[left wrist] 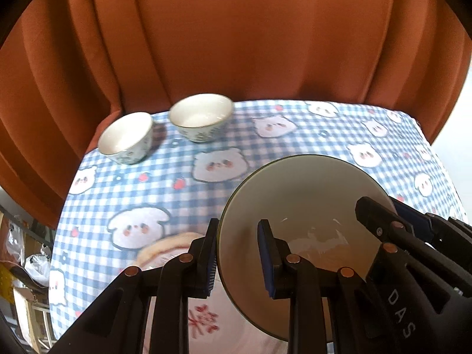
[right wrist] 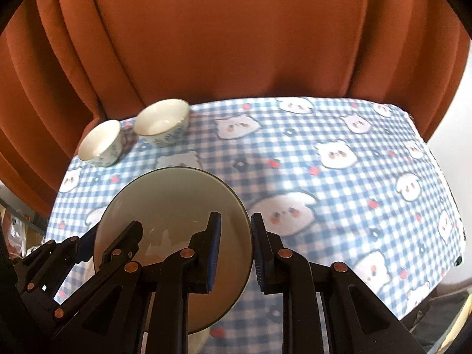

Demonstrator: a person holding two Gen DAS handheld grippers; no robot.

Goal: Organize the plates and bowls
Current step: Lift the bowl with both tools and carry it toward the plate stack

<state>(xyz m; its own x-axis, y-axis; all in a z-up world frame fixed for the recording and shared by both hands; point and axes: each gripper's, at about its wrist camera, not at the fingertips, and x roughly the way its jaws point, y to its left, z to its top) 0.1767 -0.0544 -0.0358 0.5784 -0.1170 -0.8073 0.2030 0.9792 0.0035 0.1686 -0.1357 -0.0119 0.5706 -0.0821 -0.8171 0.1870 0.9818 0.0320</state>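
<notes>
A large white bowl with a dark rim (left wrist: 301, 194) is held above the table between both grippers. My left gripper (left wrist: 240, 258) straddles its left rim, one finger inside and one outside. My right gripper (right wrist: 236, 253) straddles its right rim (right wrist: 177, 200) the same way. The right gripper also shows at the right of the left wrist view (left wrist: 380, 221). Under the bowl lies a pink-patterned plate (left wrist: 188, 318). Two small white bowls with green patterns, one (left wrist: 126, 137) and the other (left wrist: 202, 116), stand at the table's far left; in the right wrist view they show as one (right wrist: 100, 143) and the other (right wrist: 162, 121).
The table has a blue checked cloth with white cartoon animals (right wrist: 339, 177). An orange curtain (left wrist: 236, 35) hangs close behind the table. Clutter sits on the floor to the left (left wrist: 26, 253).
</notes>
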